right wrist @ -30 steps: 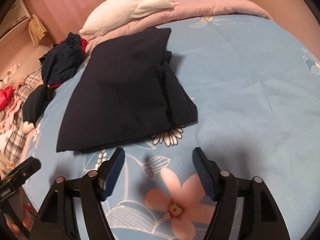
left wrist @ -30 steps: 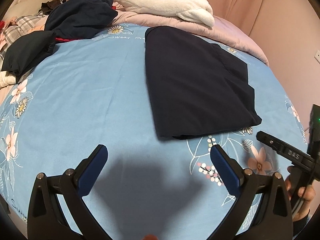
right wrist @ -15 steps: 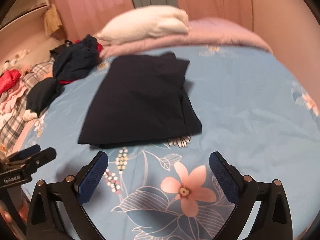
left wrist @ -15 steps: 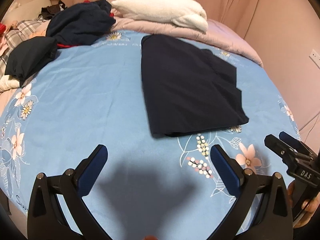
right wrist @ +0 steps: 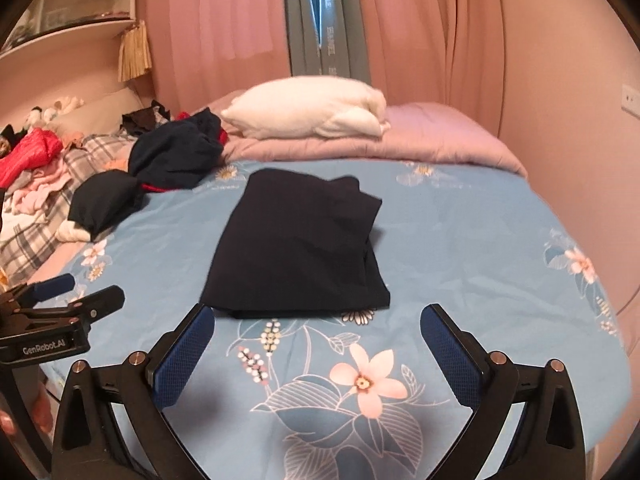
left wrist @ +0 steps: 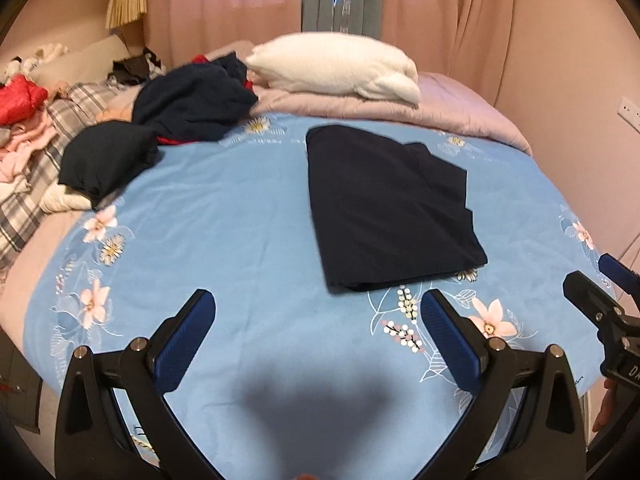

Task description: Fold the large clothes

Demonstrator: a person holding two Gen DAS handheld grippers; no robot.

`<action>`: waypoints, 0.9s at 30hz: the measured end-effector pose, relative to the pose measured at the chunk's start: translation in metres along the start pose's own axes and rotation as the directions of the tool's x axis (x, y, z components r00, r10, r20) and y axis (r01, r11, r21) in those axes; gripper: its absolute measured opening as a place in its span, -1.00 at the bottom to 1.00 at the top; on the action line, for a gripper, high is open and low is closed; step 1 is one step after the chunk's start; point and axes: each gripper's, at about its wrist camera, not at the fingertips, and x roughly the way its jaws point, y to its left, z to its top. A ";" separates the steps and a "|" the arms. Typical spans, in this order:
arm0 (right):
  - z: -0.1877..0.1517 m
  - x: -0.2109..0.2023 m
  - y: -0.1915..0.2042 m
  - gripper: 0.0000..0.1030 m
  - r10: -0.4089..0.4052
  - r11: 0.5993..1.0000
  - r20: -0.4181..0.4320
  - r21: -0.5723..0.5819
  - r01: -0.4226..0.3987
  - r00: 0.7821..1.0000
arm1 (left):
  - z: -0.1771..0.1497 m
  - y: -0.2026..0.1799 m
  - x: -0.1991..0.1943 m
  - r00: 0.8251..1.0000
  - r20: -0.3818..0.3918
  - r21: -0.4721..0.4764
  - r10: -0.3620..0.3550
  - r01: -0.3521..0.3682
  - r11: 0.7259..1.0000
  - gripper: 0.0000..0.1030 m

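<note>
1. Folded dark navy garment point(left wrist: 390, 208) lies flat on the blue floral bedsheet point(left wrist: 208, 216), centre-right of the left wrist frame; in the right wrist frame it sits centre, just above the jaws.
2. Garment is a rough rectangle, layered edges showing on its right side; near edge just above a small daisy print.
3. Left gripper point(left wrist: 318, 334) at bottom of its own frame, jaws spread wide, nothing between the blue pads, only bedsheet below. Not touching the garment.
4. Right gripper point(right wrist: 318, 344) at bottom of its frame, jaws wide apart, empty; left pad tip near the garment's lower left corner in the picture, contact not evident.
5. The right gripper also shows at the right edge of the left wrist frame, a hand point(left wrist: 606, 412) partly visible under it.
6. The left gripper shows at the left edge of the right wrist frame, lettering on its body.
7. Unfolded pile of dark clothes point(left wrist: 192, 102) at upper left of the sheet, with a bit of red under it; a second dark bundle point(left wrist: 108, 160) just lower left of that.
8. White pillow point(left wrist: 336, 68) on top of a pink quilt point(left wrist: 448, 108) across the top of the bed, above the garment.
9. Plaid fabric point(left wrist: 52, 136) and a red item point(left wrist: 20, 98) at the far left edge.
10. Pink curtains point(right wrist: 420, 28) fill the background.
</note>
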 end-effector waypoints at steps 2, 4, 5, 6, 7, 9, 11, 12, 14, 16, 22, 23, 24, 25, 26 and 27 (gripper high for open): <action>0.002 -0.006 0.003 0.98 0.004 1.000 0.010 -0.005 -0.004 1.000 | 0.001 -0.001 -0.011 1.000 0.019 0.004 -0.003 0.003 1.000 0.99; 0.002 -0.015 0.008 0.98 0.001 1.000 0.022 -0.011 -0.001 1.000 | 0.002 -0.001 -0.021 0.999 0.031 0.003 -0.024 0.024 1.000 0.99; 0.003 -0.020 0.010 0.98 0.002 1.000 0.036 -0.016 -0.002 0.999 | 0.001 -0.002 -0.025 0.999 0.036 0.002 -0.027 0.027 1.000 0.99; 0.003 -0.024 0.012 0.98 0.001 1.000 0.044 -0.019 0.000 0.999 | 0.001 -0.003 -0.029 0.999 0.041 0.002 -0.026 0.026 1.000 0.99; 0.003 -0.027 0.013 0.98 -0.001 1.000 0.051 -0.024 0.002 0.999 | 0.000 -0.004 -0.033 0.999 0.049 0.004 -0.022 0.022 1.000 0.99; 0.001 -0.034 0.018 0.98 -0.003 0.999 0.060 -0.038 0.005 0.998 | -0.001 -0.006 -0.041 0.998 0.064 0.008 -0.012 0.012 1.000 0.99; -0.001 -0.038 0.021 0.98 -0.011 0.999 0.061 -0.046 0.014 0.998 | -0.002 -0.007 -0.049 0.997 0.075 0.003 -0.009 0.009 1.000 0.99; -0.003 -0.040 0.023 0.98 -0.016 0.999 0.064 -0.047 0.019 0.998 | -0.002 -0.007 -0.052 0.997 0.080 0.003 -0.013 0.013 1.000 0.99; -0.006 -0.042 0.024 0.98 -0.025 0.999 0.070 -0.042 0.028 0.997 | -0.004 -0.008 -0.058 0.996 0.090 0.002 -0.016 0.016 1.000 0.99; -0.010 -0.044 0.025 0.98 -0.023 0.999 0.071 -0.027 0.025 0.997 | -0.005 -0.011 -0.059 0.996 0.088 0.011 -0.011 0.010 1.000 0.99; -0.024 -0.043 0.032 0.98 -0.035 0.999 0.058 -0.007 0.036 0.998 | -0.014 -0.019 -0.059 0.997 0.075 0.033 0.005 -0.008 0.999 0.99; -0.027 -0.042 0.032 0.98 -0.043 0.999 0.054 -0.007 0.044 0.998 | -0.016 -0.019 -0.059 0.997 0.074 0.035 0.013 -0.016 0.999 0.99; -0.029 -0.041 0.033 0.98 -0.053 0.999 0.052 -0.008 0.054 0.997 | -0.017 -0.019 -0.058 0.997 0.072 0.037 0.020 -0.023 0.999 0.99; -0.030 -0.042 0.033 0.98 -0.063 0.998 0.050 -0.007 0.063 0.997 | -0.019 -0.020 -0.057 0.997 0.069 0.039 0.024 -0.027 0.999 0.99; -0.032 -0.041 0.032 0.98 -0.075 0.997 0.047 -0.004 0.075 0.996 | -0.022 -0.020 -0.055 0.998 0.062 0.042 0.027 -0.030 0.999 0.99; -0.034 -0.041 0.031 0.98 -0.082 0.997 0.043 0.000 0.082 0.996 | -0.024 -0.020 -0.053 0.998 0.052 0.044 0.030 -0.032 0.999 0.99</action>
